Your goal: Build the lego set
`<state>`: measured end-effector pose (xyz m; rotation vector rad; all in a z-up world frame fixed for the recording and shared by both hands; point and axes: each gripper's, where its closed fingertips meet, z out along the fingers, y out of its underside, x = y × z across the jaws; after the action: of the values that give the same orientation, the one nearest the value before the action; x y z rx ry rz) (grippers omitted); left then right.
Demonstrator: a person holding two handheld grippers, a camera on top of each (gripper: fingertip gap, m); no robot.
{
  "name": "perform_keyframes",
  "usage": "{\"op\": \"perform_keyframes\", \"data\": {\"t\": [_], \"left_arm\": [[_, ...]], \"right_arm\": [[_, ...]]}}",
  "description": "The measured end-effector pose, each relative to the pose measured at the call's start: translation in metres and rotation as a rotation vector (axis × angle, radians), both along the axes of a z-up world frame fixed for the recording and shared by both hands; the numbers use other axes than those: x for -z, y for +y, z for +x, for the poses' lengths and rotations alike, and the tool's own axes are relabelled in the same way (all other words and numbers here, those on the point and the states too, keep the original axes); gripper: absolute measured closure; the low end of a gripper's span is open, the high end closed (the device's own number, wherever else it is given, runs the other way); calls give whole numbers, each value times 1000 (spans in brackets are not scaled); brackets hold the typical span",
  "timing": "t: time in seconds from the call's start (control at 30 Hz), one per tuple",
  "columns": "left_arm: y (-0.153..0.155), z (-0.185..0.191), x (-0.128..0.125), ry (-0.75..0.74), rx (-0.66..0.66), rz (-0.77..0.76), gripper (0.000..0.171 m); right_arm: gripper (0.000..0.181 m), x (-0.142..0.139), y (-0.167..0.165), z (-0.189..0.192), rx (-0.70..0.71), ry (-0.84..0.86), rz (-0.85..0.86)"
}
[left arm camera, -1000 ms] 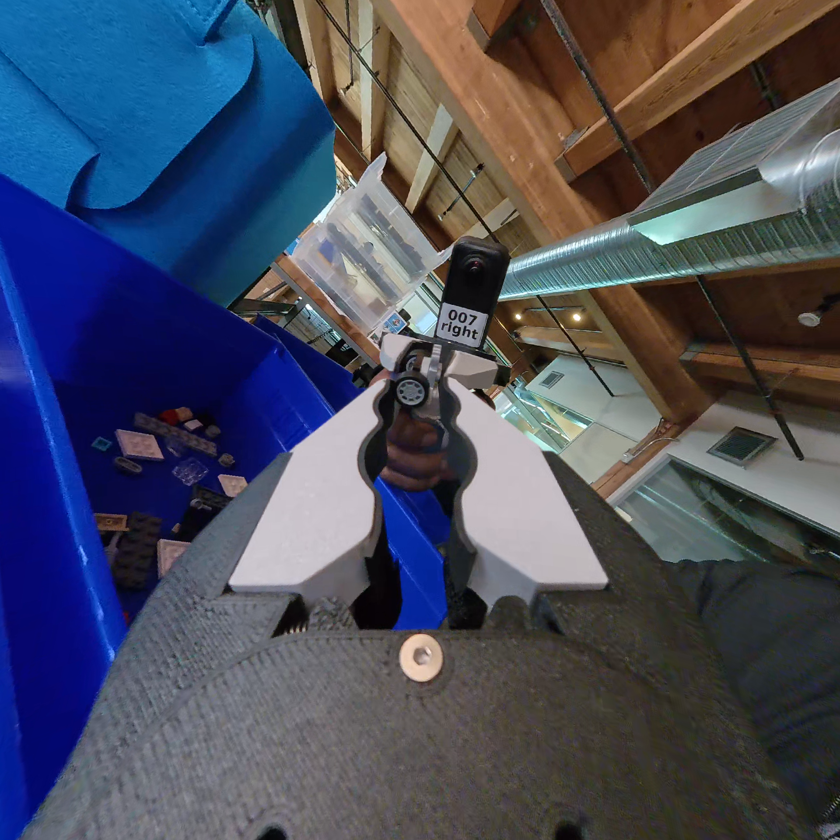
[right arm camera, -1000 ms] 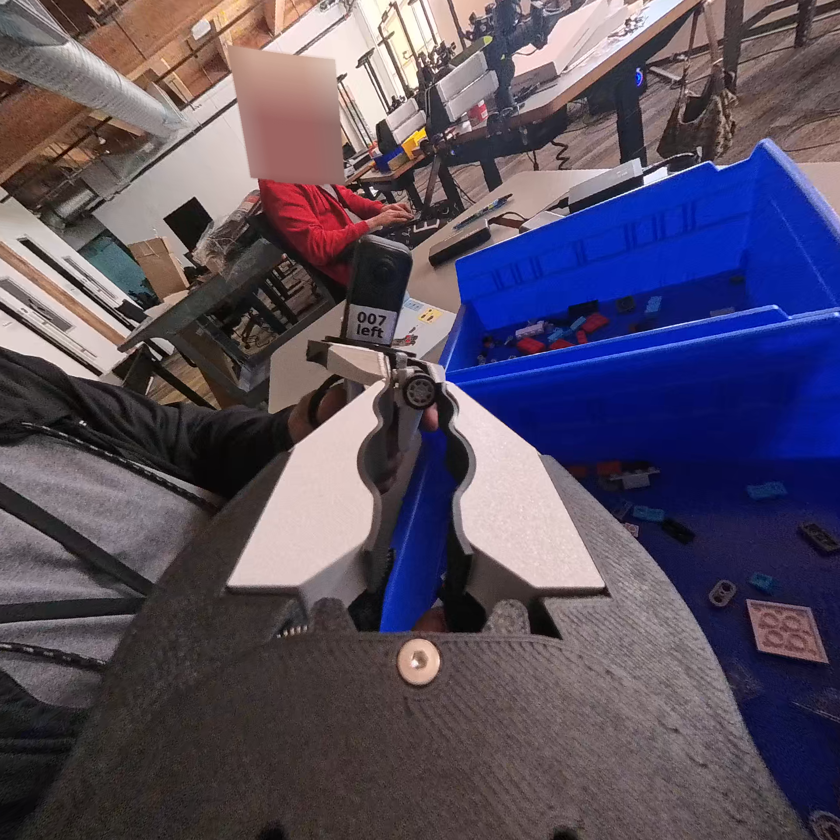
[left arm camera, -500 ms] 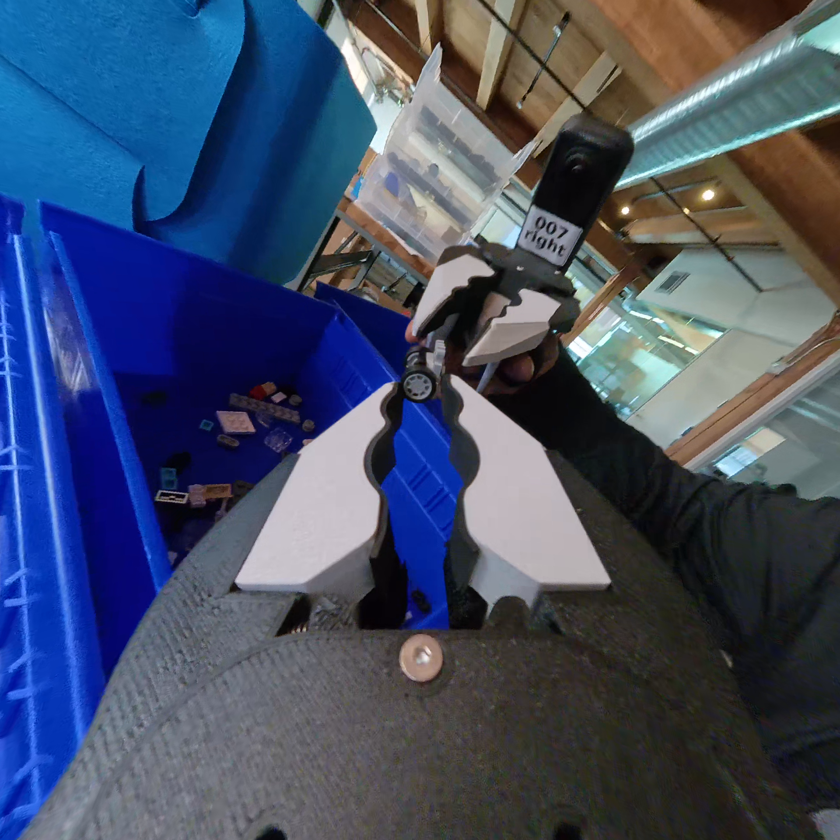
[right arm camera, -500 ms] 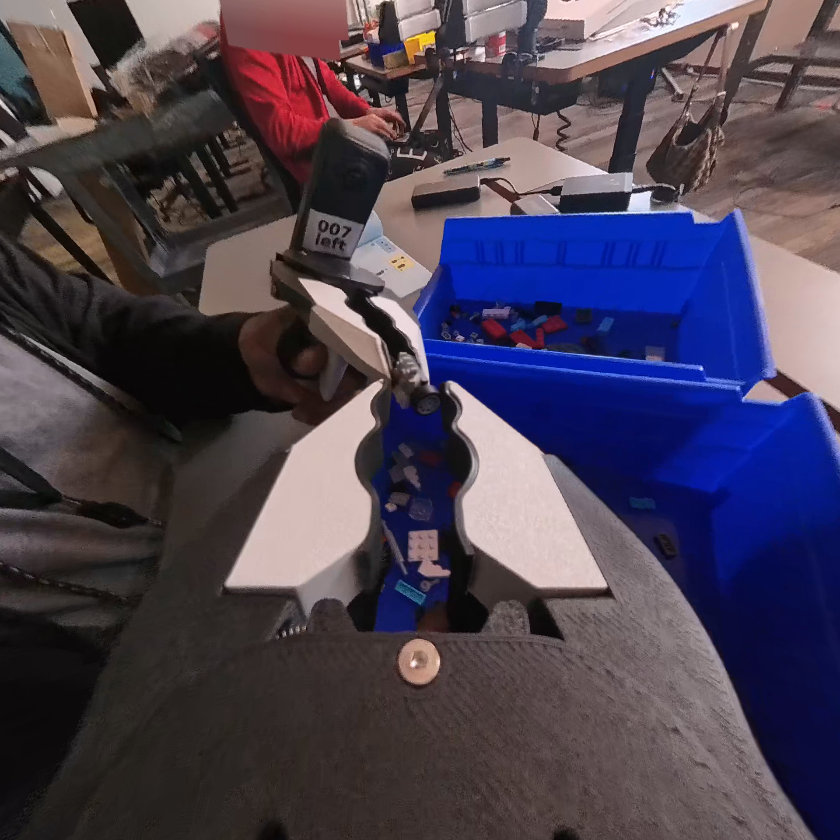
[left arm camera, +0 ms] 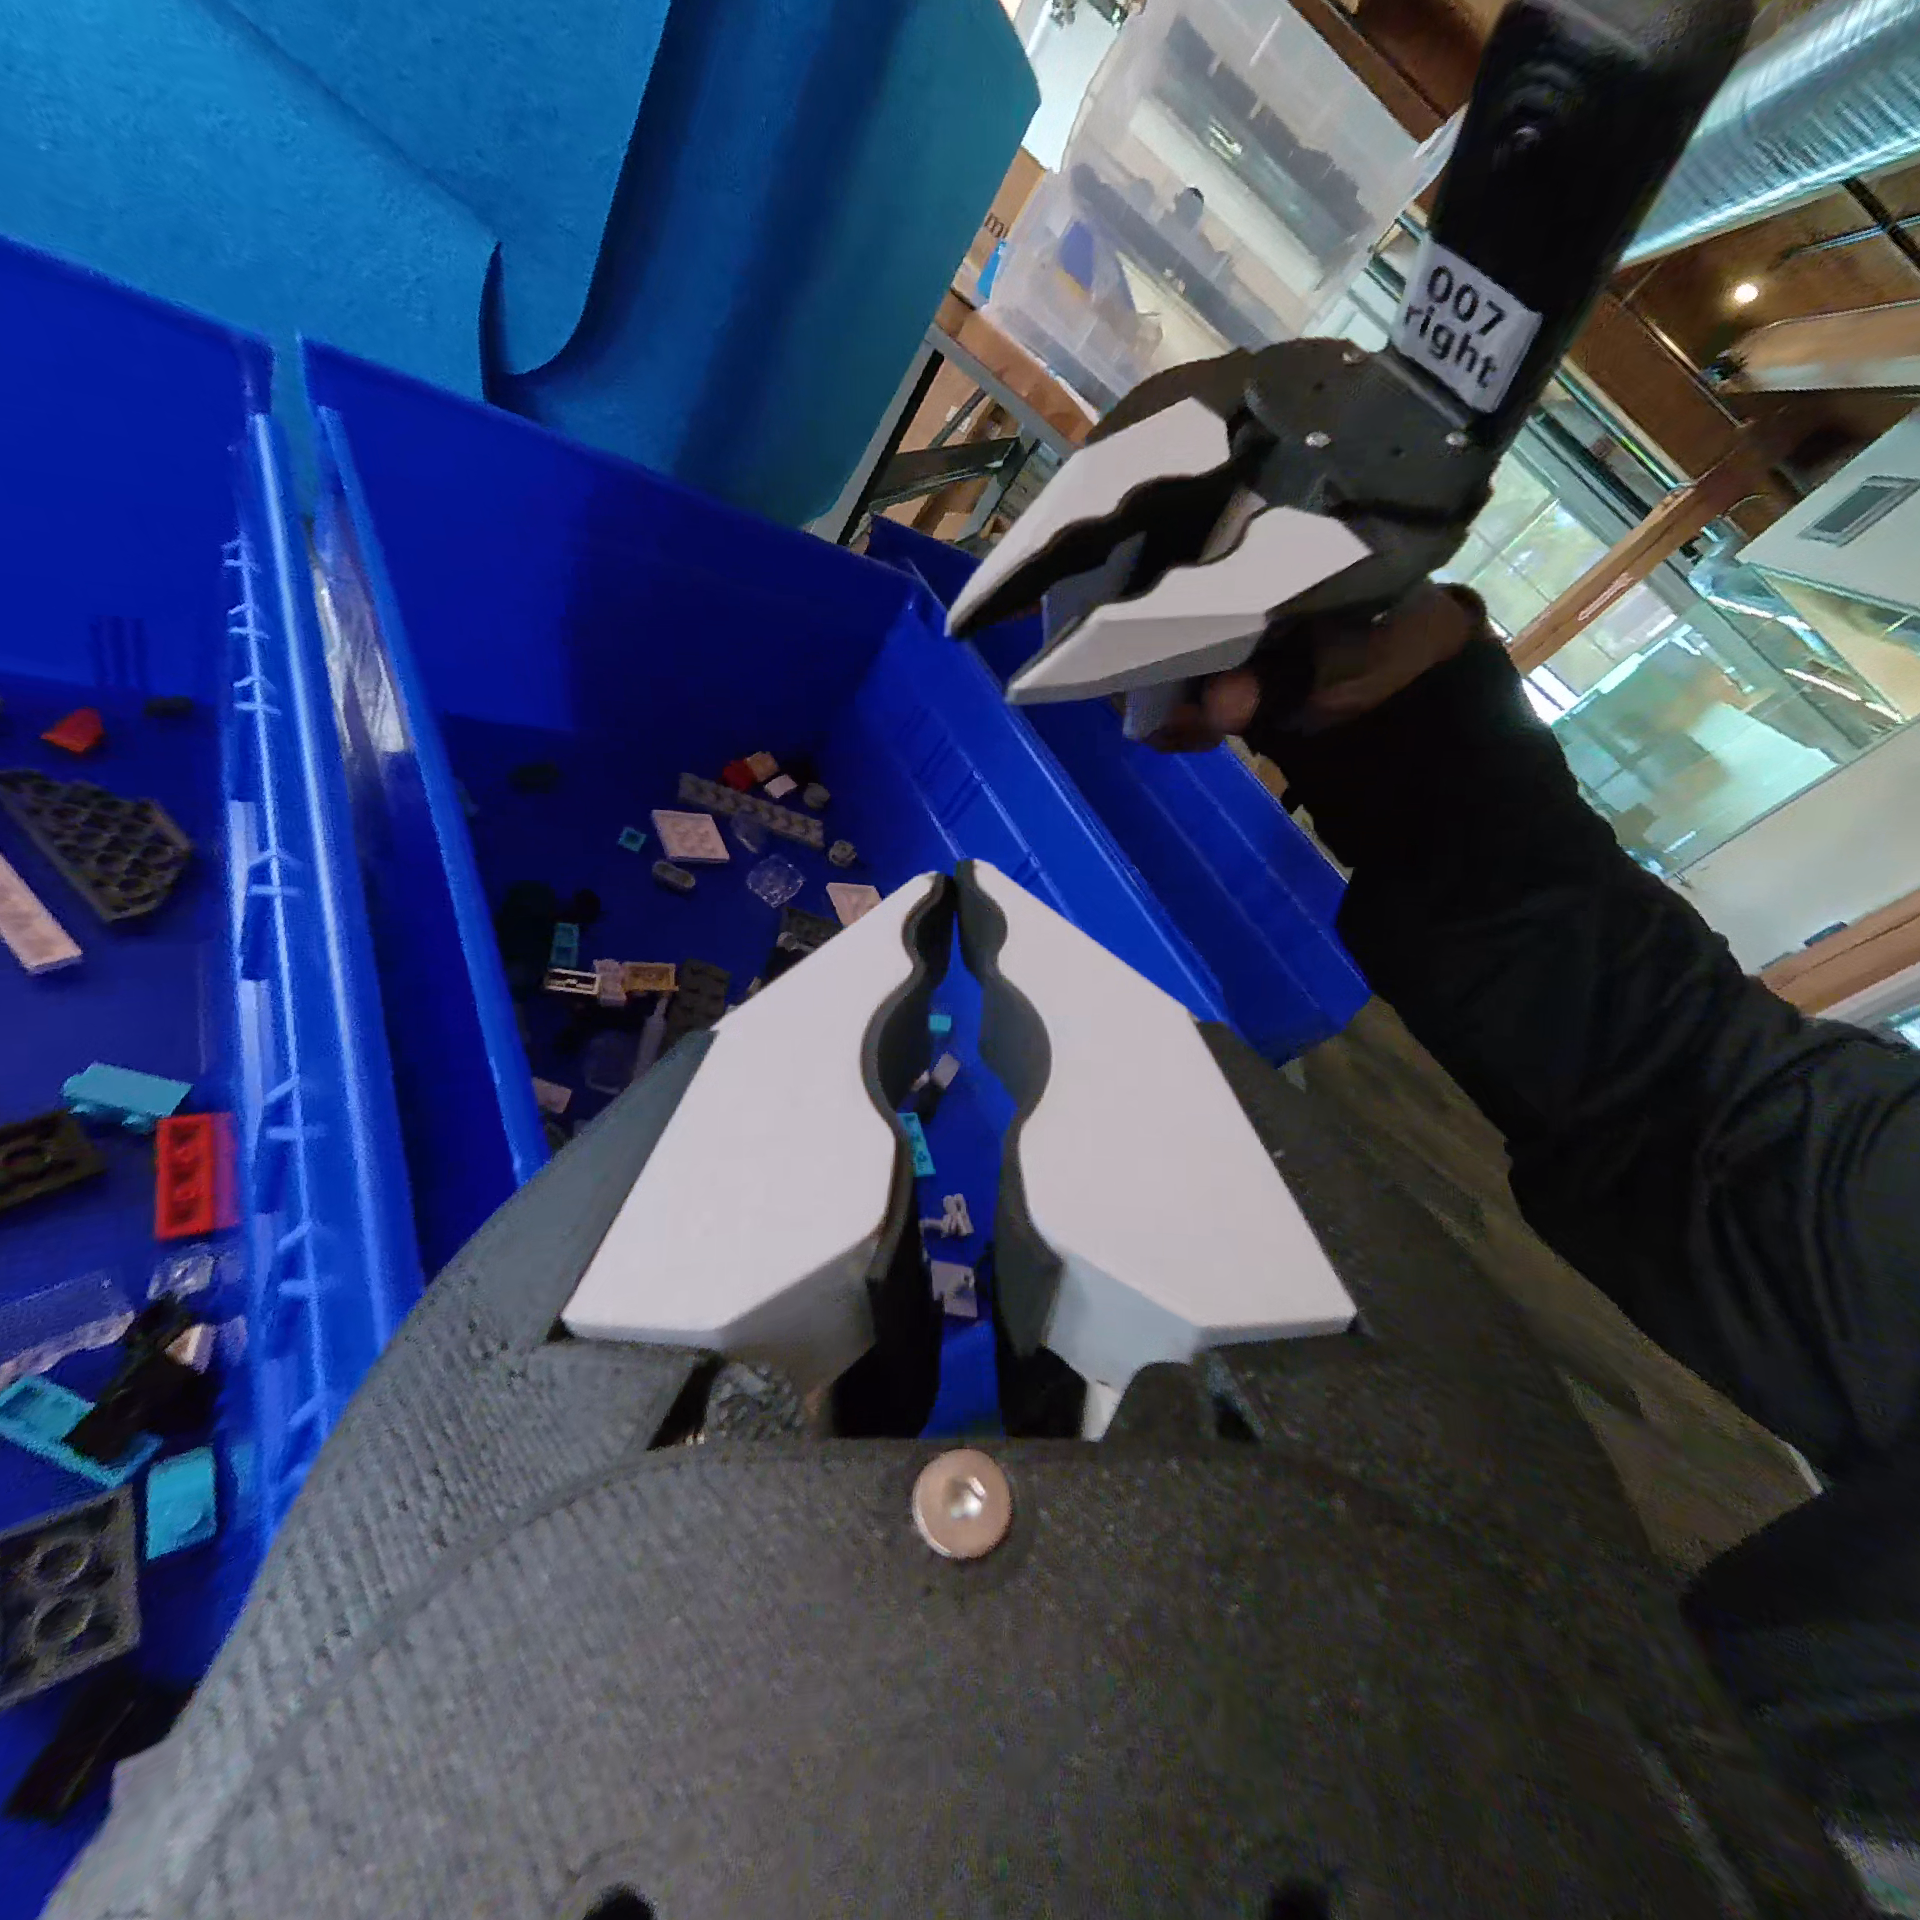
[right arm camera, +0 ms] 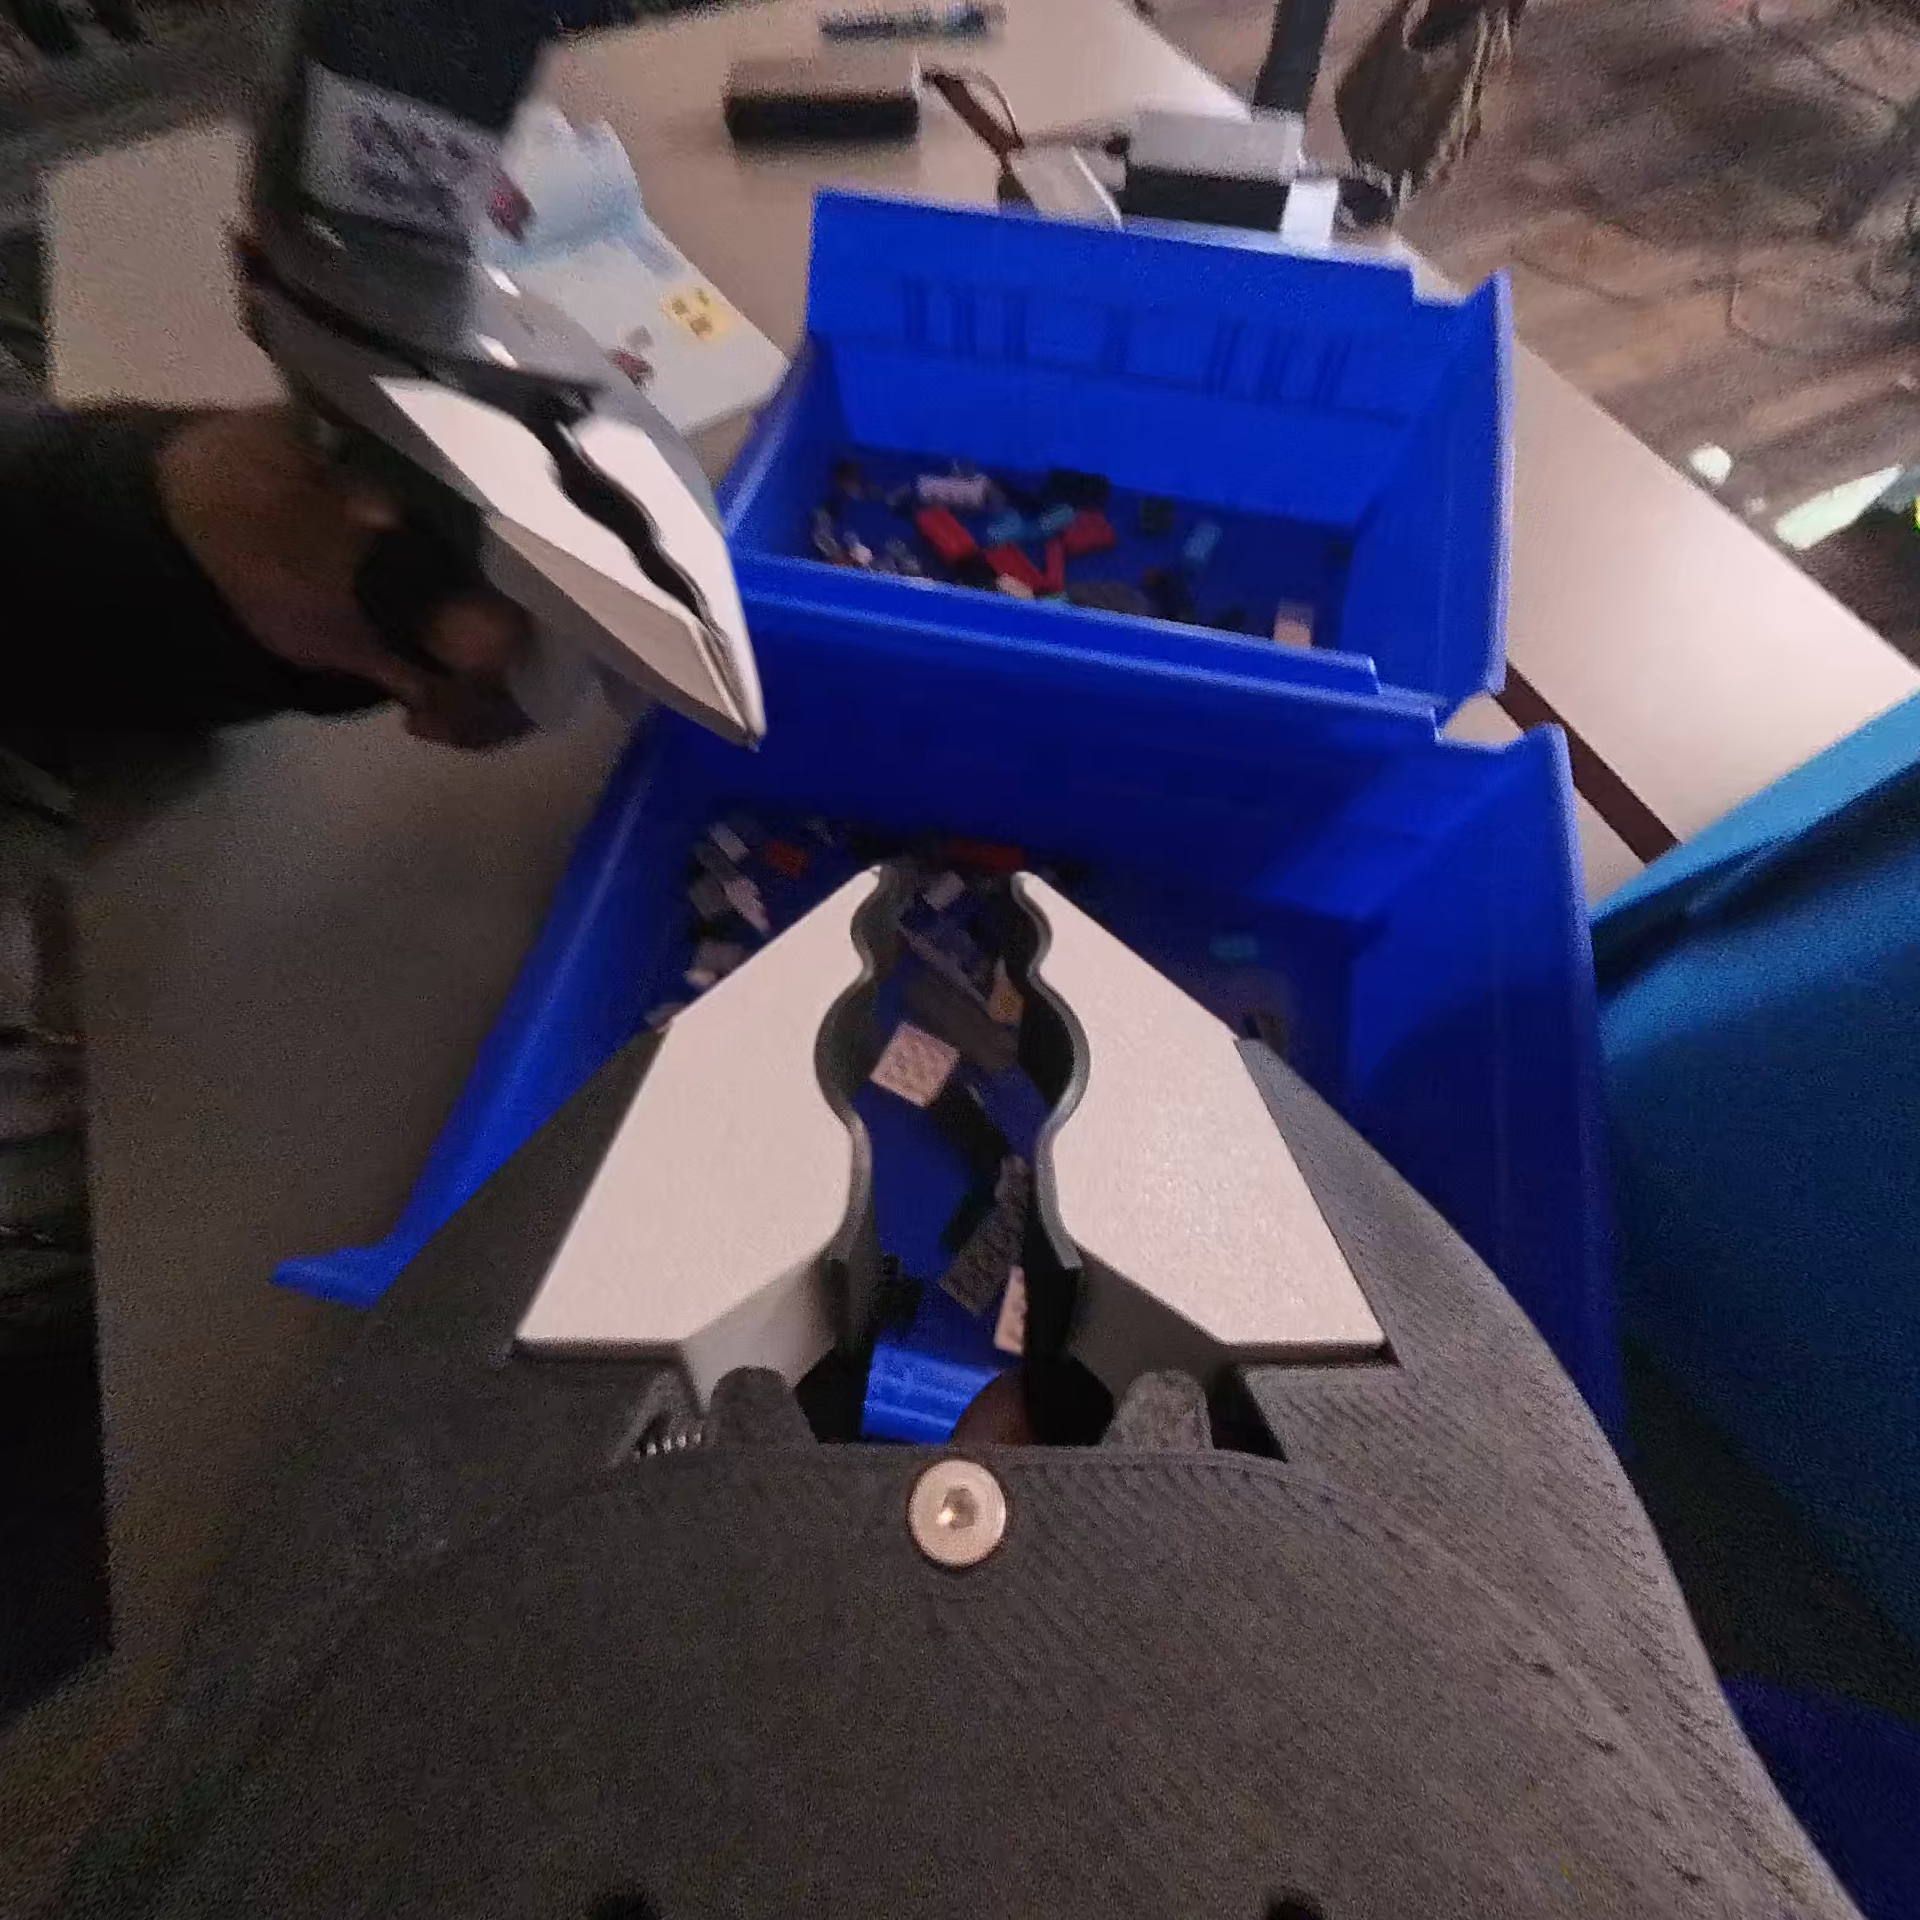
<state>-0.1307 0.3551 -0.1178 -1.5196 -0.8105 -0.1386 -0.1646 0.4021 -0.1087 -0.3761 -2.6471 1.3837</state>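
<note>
My left gripper (left arm camera: 953,883) is shut with its tips together and nothing shows between them; it hangs over a blue bin (left arm camera: 904,644) of loose lego pieces (left arm camera: 691,836). My right gripper (right arm camera: 945,883) is open a little and empty, above the same near bin (right arm camera: 1455,935), with a pale plate (right arm camera: 912,1060) showing between its fingers. The right gripper (left arm camera: 982,660) also shows in the left wrist view, up and to the right over the bin's rim. The left gripper (right arm camera: 750,727) also shows in the right wrist view, at the bin's far left corner. No wheel piece shows in either view.
A second blue bin (left arm camera: 260,727) with more pieces stands to the left, seen as the far bin (right arm camera: 1143,312) in the right wrist view. A teal felt object (left arm camera: 312,156) rises behind. The grey table (right arm camera: 260,987) lies left of the bins. A dark sleeve (left arm camera: 1558,1039) is at right. My right fingertips sit around 6 cm from my left ones.
Both grippers met tip to tip around a small wheel piece, then tilted down toward the bins and drew apart. The wheel piece is gone from view and the right gripper has opened.
</note>
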Motion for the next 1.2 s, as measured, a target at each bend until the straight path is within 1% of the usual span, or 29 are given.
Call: {"op": "perform_keyframes", "data": {"t": [0.1, 0.23, 0.33, 0.43, 0.53, 0.6, 0.7, 0.77, 0.83, 0.87, 0.97, 1.07, 1.2], "left_arm": [[-12, 1, -5, 16, -28, 3, 171], [-30, -1, -10, 22, -71, 25, 168], [-38, -1, -9, 11, -90, 35, 168], [-42, 3, -7, 9, -93, 28, 167], [-45, 6, -6, 4, -88, 24, 167], [-46, 8, -5, 0, -83, 25, 166], [-46, 9, -2, -6, -79, 26, 166], [-46, 9, -1, -12, -75, 28, 166], [-46, 7, 0, -15, -79, 24, 166], [-46, 7, 1, -17, -81, 19, 166], [-46, 6, 2, -21, -83, 8, 166], [-45, 6, 3, -34, -92, -4, 166], [-45, 4, 2, -66, -116, 3, 163]], "right_arm": [[159, 21, 0, -5, -9, 4, 142], [159, 46, -18, -15, -80, 24, 317], [157, 69, -29, -31, -134, 50, 452], [156, 95, -32, -44, -178, 37, 572], [151, 117, -32, -53, -221, 28, 649], [147, 125, -34, -55, -242, 19, 655], [142, 129, -39, -57, -258, 12, 632], [142, 132, -39, -59, -267, 18, 637], [149, 138, -36, -61, -271, 34, 670], [156, 140, -35, -61, -274, 49, 686], [158, 138, -36, -62, -276, 96, 684], [160, 122, -40, -59, -264, 174, 633], [160, 79, -51, -43, -235, 361, 491]]}}
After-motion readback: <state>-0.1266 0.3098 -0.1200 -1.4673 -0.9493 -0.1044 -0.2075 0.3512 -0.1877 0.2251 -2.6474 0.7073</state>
